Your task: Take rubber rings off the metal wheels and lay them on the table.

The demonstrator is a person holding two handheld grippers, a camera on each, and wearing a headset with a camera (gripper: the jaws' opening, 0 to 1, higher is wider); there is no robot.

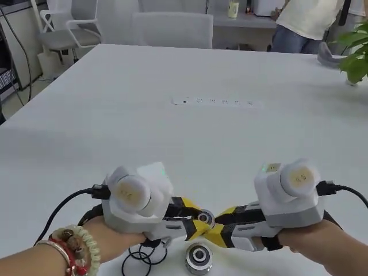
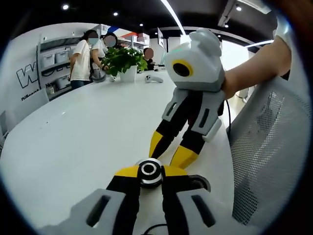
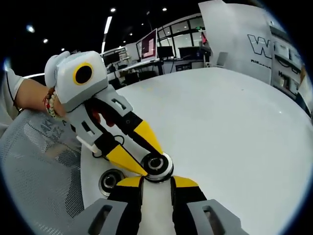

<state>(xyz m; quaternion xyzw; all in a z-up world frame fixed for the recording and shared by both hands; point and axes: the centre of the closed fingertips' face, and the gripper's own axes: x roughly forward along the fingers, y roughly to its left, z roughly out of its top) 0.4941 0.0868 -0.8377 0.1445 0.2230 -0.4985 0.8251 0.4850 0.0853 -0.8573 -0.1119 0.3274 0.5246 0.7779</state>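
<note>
Here, left tool (image 2: 149,169) clamps wheel (image 3: 156,166), right tool (image 3: 157,182) part-open, near table (image 3: 220,122) edge.

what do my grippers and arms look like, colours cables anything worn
The left hand-held gripper and right hand-held gripper match: white-grey bodies, black jaws with yellow tips, and a black cable trailing from the back of each. Brown and red bead bracelets circle the left wrist.

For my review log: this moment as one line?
left gripper: shut on metal wheel; right gripper: open at wheel; second wheel, rubber rings: on table
</note>
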